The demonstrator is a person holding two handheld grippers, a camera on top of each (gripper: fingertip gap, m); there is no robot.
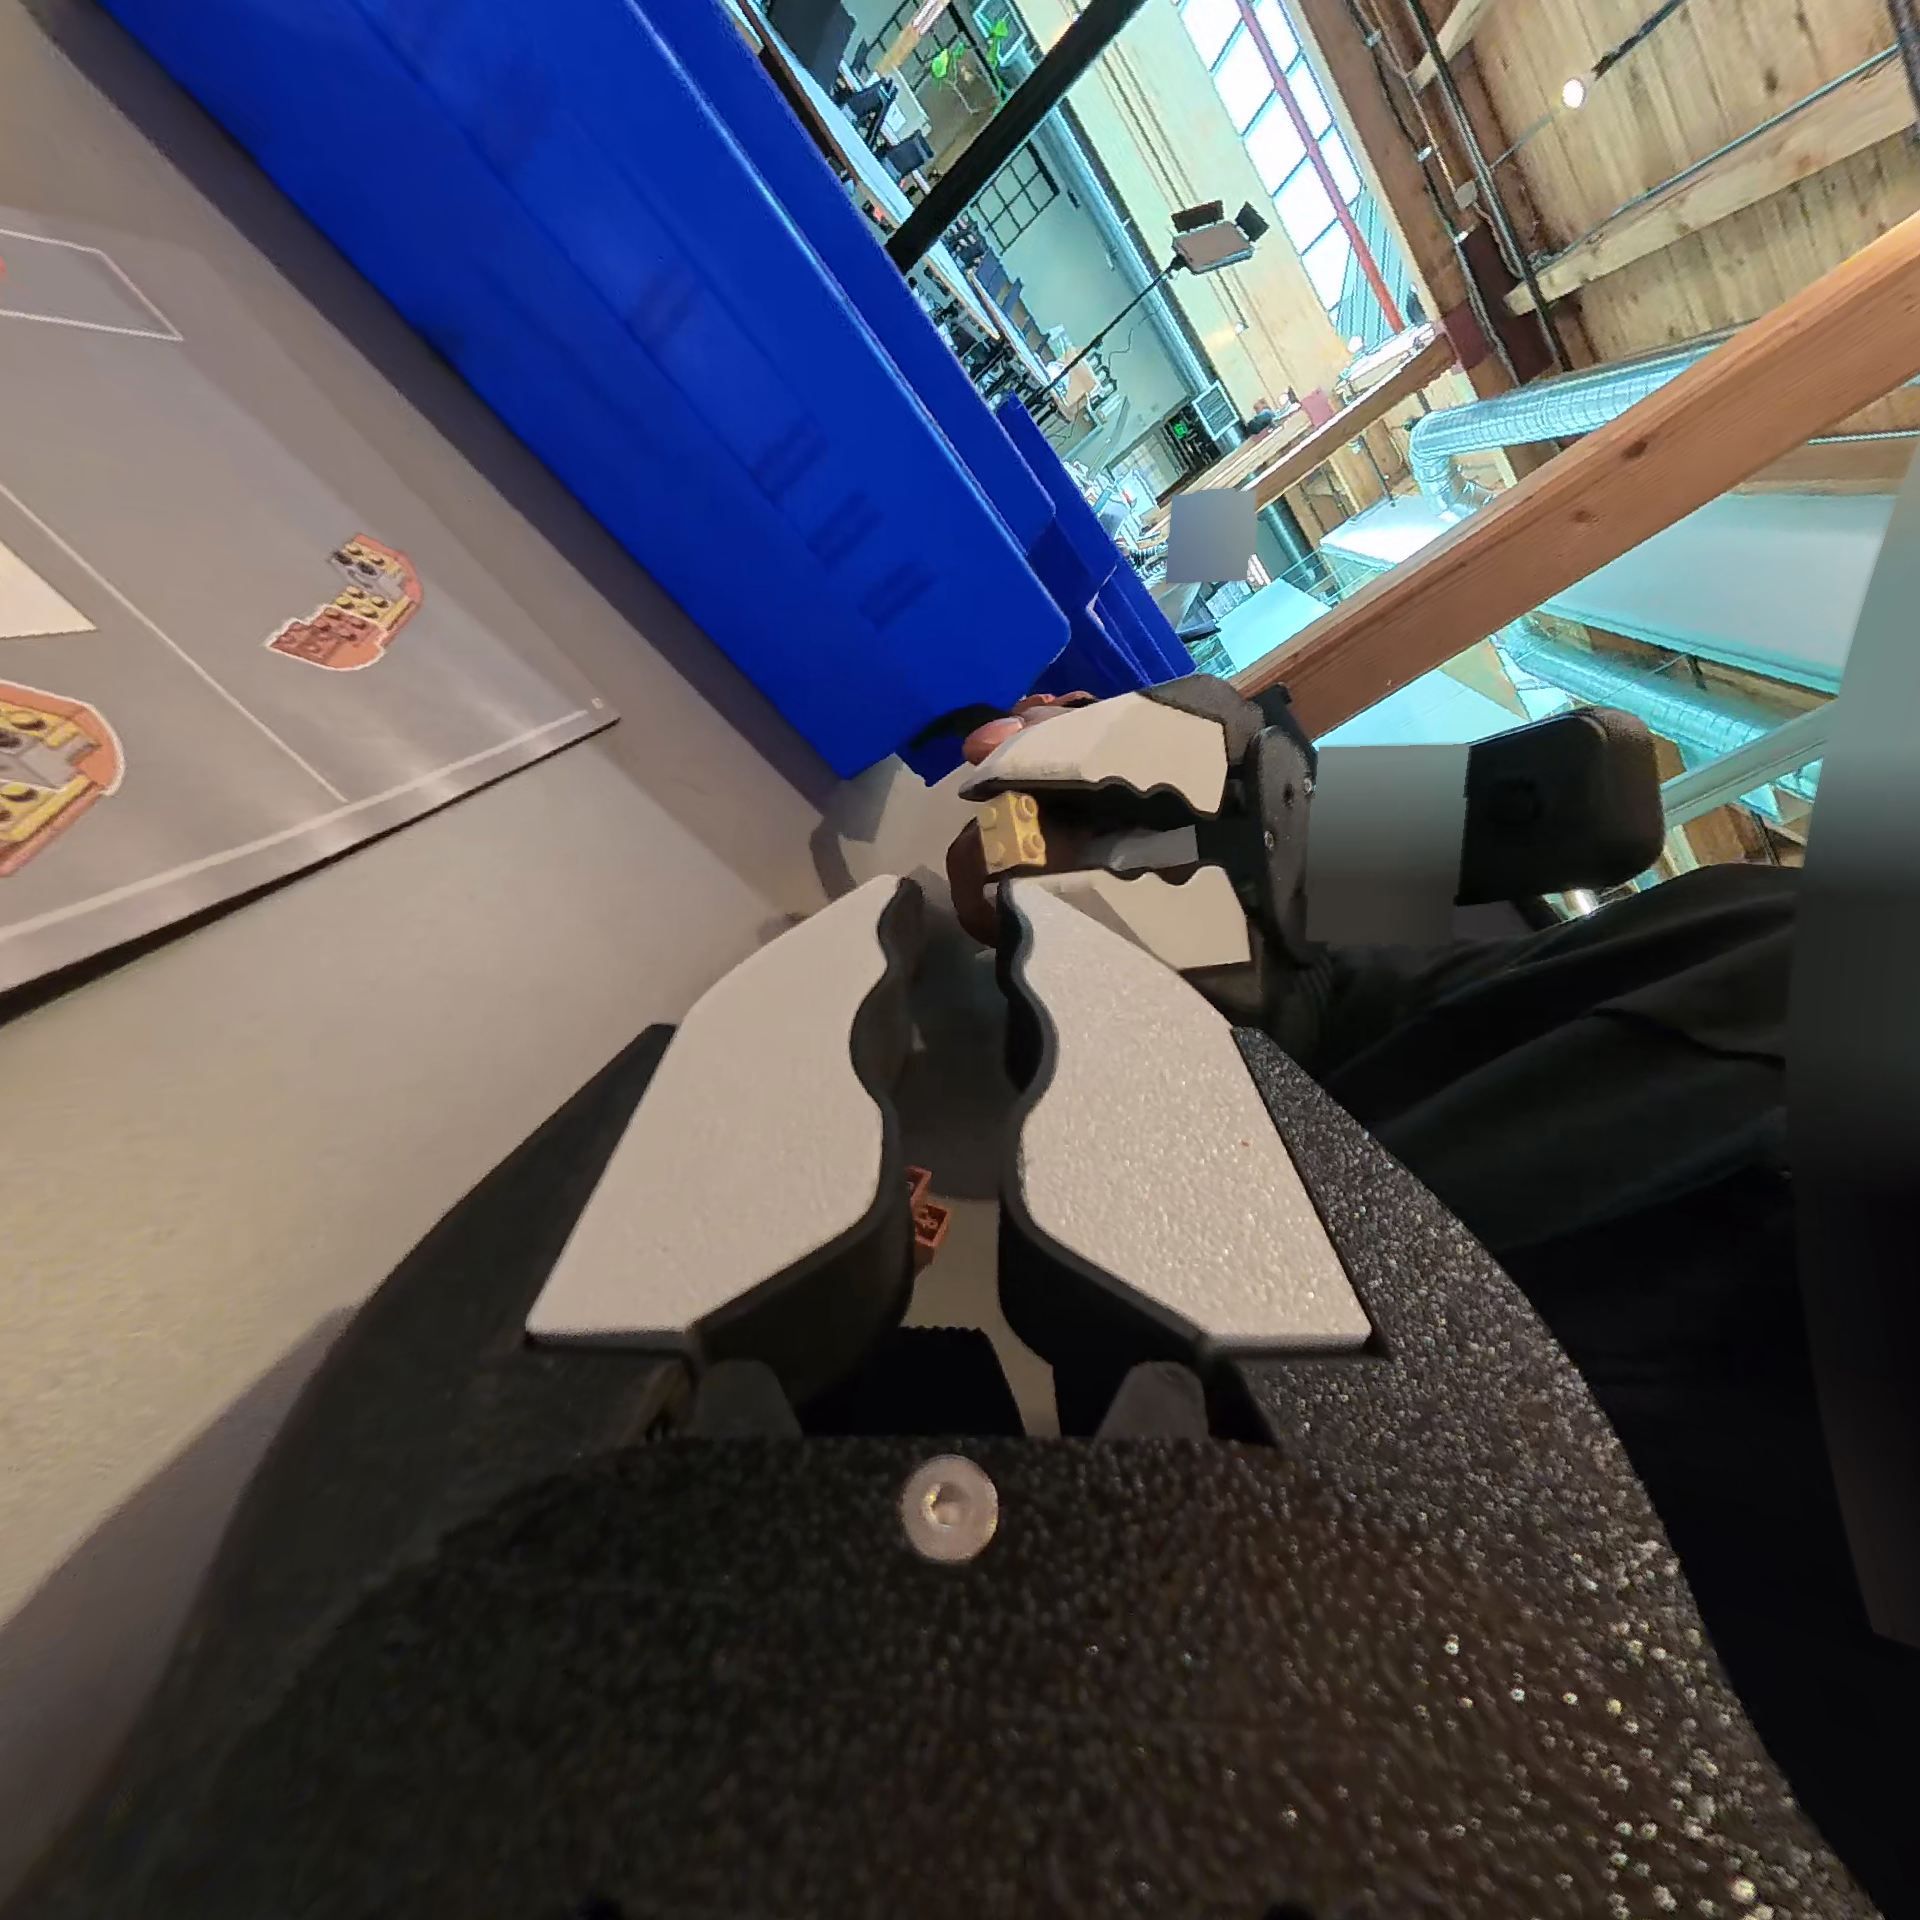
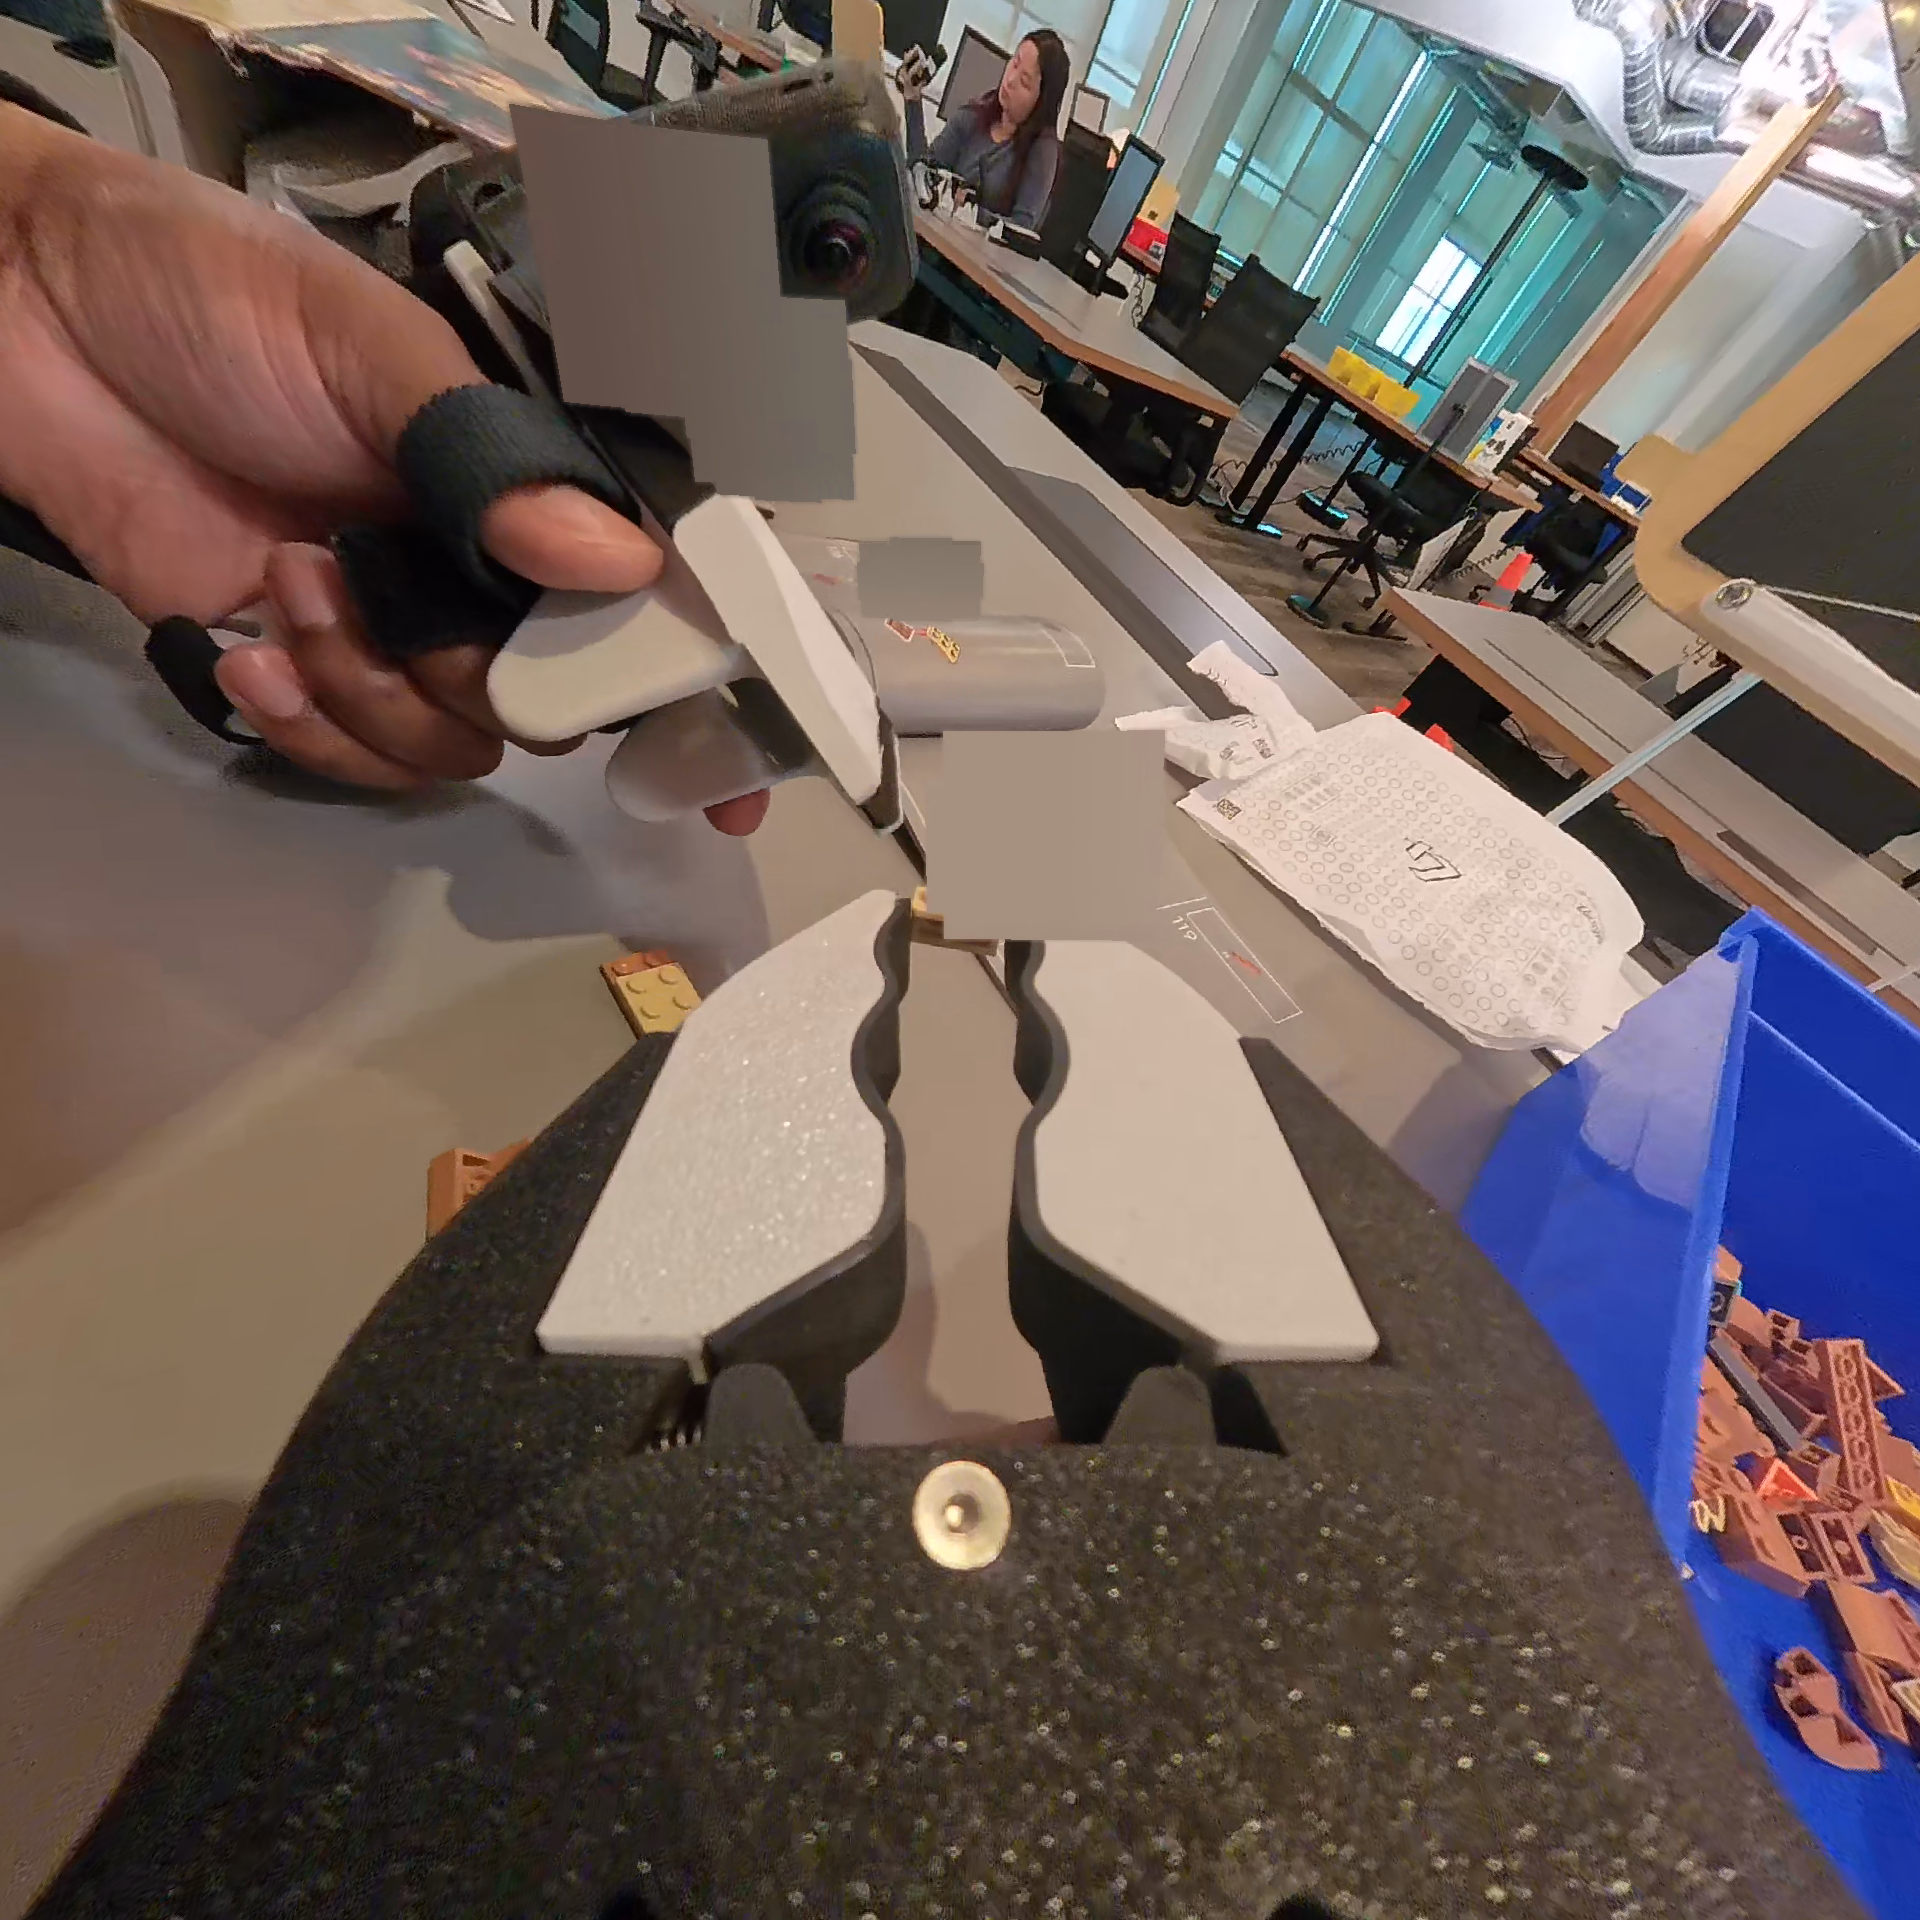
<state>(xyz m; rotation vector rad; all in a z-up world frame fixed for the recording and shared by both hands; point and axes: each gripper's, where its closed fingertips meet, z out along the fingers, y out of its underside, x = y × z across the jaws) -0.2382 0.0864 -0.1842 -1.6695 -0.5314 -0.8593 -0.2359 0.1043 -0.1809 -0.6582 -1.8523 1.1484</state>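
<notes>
In the left wrist view my left gripper (image 1: 958,896) has a dark brown curved piece (image 1: 971,904) between its fingertips and is shut on it. A tan two-by-two brick (image 1: 1020,831) sits on that piece. My right gripper (image 1: 995,831) comes in from the right and is shut on the tan brick. In the right wrist view the right gripper (image 2: 958,935) has the tan brick (image 2: 935,925) between its pads, half hidden by a mosaic patch. The left gripper (image 2: 881,810), held by a hand, points down at it from the upper left.
Blue bins (image 1: 727,416) stand along the table's far side, and one at the right (image 2: 1818,1403) holds many brown bricks. A printed sheet (image 1: 260,644), a crumpled white paper bag (image 2: 1434,873), a tan-and-brown plate (image 2: 655,987) and a brown brick (image 2: 468,1174) lie on the grey table. The tips of both grippers are at nearly the same place.
</notes>
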